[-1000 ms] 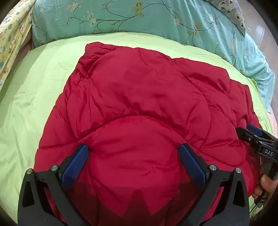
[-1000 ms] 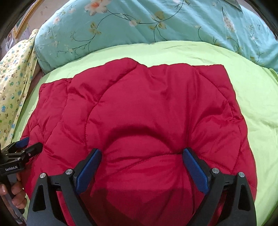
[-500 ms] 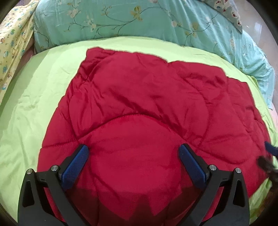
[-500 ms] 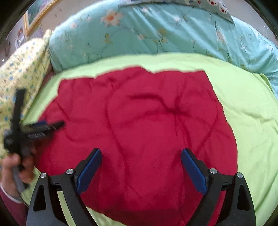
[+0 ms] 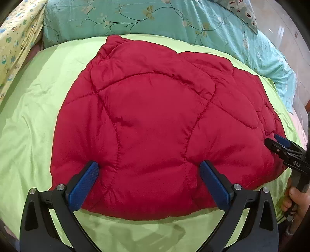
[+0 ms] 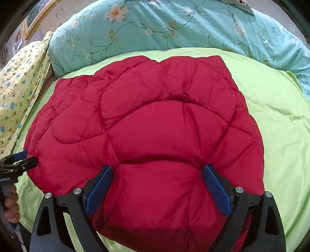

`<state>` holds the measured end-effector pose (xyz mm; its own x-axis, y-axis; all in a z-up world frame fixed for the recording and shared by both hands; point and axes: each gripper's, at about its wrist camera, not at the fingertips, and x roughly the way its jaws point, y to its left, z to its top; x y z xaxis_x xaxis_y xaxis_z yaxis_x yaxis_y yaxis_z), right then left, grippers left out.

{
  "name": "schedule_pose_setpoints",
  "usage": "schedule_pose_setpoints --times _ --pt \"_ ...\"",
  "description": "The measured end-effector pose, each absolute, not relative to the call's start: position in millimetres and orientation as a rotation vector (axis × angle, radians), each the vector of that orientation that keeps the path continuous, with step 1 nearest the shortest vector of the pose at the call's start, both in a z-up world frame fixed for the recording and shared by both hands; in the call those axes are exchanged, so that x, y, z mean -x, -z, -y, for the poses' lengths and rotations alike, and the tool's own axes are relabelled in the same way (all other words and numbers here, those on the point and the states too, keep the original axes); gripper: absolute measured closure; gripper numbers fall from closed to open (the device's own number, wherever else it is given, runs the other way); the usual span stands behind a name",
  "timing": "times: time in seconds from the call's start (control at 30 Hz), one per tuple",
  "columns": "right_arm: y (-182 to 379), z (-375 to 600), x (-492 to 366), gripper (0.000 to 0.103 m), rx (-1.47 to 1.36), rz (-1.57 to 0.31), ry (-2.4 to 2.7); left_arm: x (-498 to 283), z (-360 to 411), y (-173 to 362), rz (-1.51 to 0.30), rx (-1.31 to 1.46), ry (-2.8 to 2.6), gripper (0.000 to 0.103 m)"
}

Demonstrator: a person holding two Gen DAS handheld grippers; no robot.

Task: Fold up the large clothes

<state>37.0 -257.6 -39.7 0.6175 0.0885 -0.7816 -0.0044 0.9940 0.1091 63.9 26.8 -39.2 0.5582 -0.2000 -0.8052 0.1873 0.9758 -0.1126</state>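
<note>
A red quilted puffer garment (image 5: 155, 126) lies folded into a thick, rounded pad on a lime-green bedsheet (image 5: 33, 120); it also shows in the right wrist view (image 6: 155, 131). My left gripper (image 5: 148, 170) is open, its blue pads (image 5: 85, 184) pressing on the garment's near edge. My right gripper (image 6: 158, 174) is open over the near right part, its pads (image 6: 217, 190) resting on the fabric. Each gripper shows in the other's view, the right one (image 5: 279, 147) at the garment's right edge and the left one (image 6: 21, 160) at its left edge.
A teal floral duvet (image 5: 155, 21) is bunched along the far side of the bed. A yellow patterned cloth (image 6: 17, 93) lies at the far left. A picture frame (image 6: 34, 15) hangs on the wall. Green sheet surrounds the garment.
Both grippers have drawn back toward the near edge, so green sheet shows in front of the garment. The garment looks more compact and puffed. Both grippers stay open.
</note>
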Motion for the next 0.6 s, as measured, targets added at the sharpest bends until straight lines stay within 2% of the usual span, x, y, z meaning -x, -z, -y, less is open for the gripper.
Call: schedule_pose_setpoints --times 0.23,0.37,0.6 --pt "14 248 -9 0.01 -0.091 -0.833 -0.083 -56 -25 41 -0.938 0.008 0.225 0.0" --pt "42 251 -20 0.01 -0.066 -0.904 -0.059 -51 -23 42 -0.932 0.002 0.217 0.0" --pt "49 250 -22 0.008 -0.05 -0.905 -0.047 -31 -19 26 -0.898 -0.004 0.234 0.0"
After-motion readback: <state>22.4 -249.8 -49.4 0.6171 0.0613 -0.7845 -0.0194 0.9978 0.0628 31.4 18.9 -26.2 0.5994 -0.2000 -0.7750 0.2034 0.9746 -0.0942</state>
